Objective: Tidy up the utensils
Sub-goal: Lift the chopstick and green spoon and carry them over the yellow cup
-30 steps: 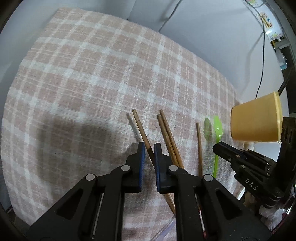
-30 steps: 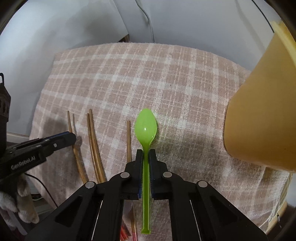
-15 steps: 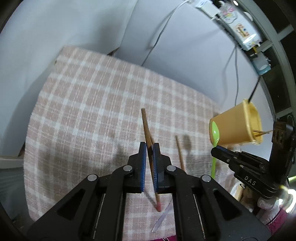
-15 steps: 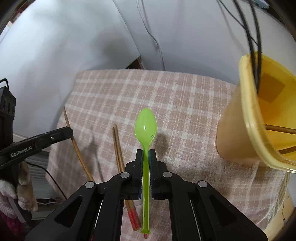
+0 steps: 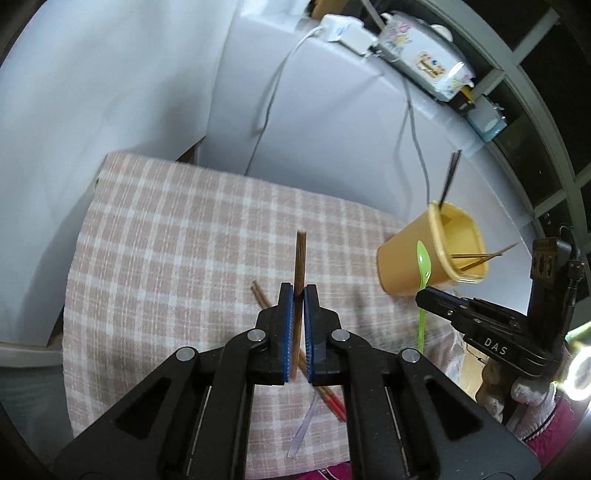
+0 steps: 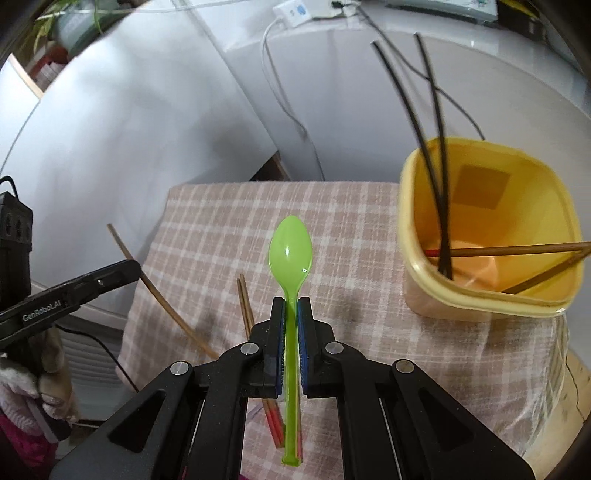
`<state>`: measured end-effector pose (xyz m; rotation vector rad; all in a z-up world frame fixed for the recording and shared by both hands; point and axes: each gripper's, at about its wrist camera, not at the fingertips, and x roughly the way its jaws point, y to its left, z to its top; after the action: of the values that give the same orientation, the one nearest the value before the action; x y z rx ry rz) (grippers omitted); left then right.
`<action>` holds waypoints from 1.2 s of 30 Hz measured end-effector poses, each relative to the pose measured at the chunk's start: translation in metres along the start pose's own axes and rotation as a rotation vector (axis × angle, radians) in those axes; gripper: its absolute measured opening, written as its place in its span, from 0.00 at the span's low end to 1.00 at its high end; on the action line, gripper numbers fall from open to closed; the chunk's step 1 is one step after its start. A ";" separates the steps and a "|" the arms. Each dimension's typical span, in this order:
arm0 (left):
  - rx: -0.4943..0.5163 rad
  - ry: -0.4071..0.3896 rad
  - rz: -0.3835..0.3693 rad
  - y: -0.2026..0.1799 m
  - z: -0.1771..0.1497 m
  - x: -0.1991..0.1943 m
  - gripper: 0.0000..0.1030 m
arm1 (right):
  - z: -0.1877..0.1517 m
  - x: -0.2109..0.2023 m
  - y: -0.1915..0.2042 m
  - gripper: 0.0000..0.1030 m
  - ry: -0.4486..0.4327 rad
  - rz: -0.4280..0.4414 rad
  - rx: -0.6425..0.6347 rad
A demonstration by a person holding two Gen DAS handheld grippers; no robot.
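My left gripper is shut on a brown chopstick and holds it above the checked cloth. My right gripper is shut on a green plastic spoon, bowl forward, held above the cloth left of the yellow cup. In the left wrist view the spoon and right gripper are next to the cup. The cup holds black and brown chopsticks. A pair of red-tipped chopsticks lies on the cloth below.
The pink checked cloth covers a small table. White walls, hanging cables and a power strip are behind it. A clear plastic strip lies near the cloth's front edge.
Both grippers have risen well above the cloth, the left with the chopstick and the right with the spoon. The cup's inside now shows to the right wrist camera.
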<state>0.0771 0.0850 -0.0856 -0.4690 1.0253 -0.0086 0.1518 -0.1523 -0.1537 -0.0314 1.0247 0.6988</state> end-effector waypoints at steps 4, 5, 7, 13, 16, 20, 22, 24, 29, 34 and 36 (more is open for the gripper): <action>0.035 -0.023 -0.014 -0.011 0.005 -0.011 0.03 | 0.000 -0.015 -0.010 0.05 -0.031 0.005 0.031; 0.043 -0.024 -0.016 -0.013 0.006 -0.012 0.03 | 0.000 -0.020 -0.012 0.05 -0.042 0.005 0.036; 0.057 -0.029 -0.024 -0.019 0.007 -0.015 0.03 | 0.001 -0.026 -0.015 0.05 -0.058 -0.001 0.043; 0.091 -0.048 -0.054 -0.038 0.011 -0.025 0.03 | -0.001 -0.051 -0.029 0.05 -0.115 -0.005 0.085; 0.109 -0.057 -0.076 -0.048 0.014 -0.031 0.03 | -0.002 -0.062 -0.038 0.05 -0.139 -0.012 0.105; 0.140 -0.074 -0.104 -0.064 0.018 -0.039 0.03 | -0.004 -0.079 -0.048 0.05 -0.176 -0.028 0.134; 0.156 -0.083 -0.123 -0.072 0.021 -0.044 0.03 | -0.003 -0.086 -0.053 0.05 -0.195 -0.035 0.149; 0.170 -0.094 -0.139 -0.080 0.024 -0.049 0.03 | -0.002 -0.094 -0.059 0.05 -0.213 -0.040 0.165; 0.207 -0.124 -0.176 -0.100 0.034 -0.062 0.03 | 0.000 -0.113 -0.071 0.05 -0.263 -0.053 0.201; 0.240 -0.147 -0.208 -0.119 0.042 -0.070 0.03 | 0.002 -0.129 -0.082 0.05 -0.302 -0.067 0.220; 0.250 -0.150 -0.222 -0.127 0.046 -0.072 0.03 | 0.004 -0.135 -0.086 0.05 -0.317 -0.070 0.228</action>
<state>0.1036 0.0037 0.0408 -0.3466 0.8077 -0.2924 0.1580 -0.2883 -0.0703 0.2344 0.7882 0.4999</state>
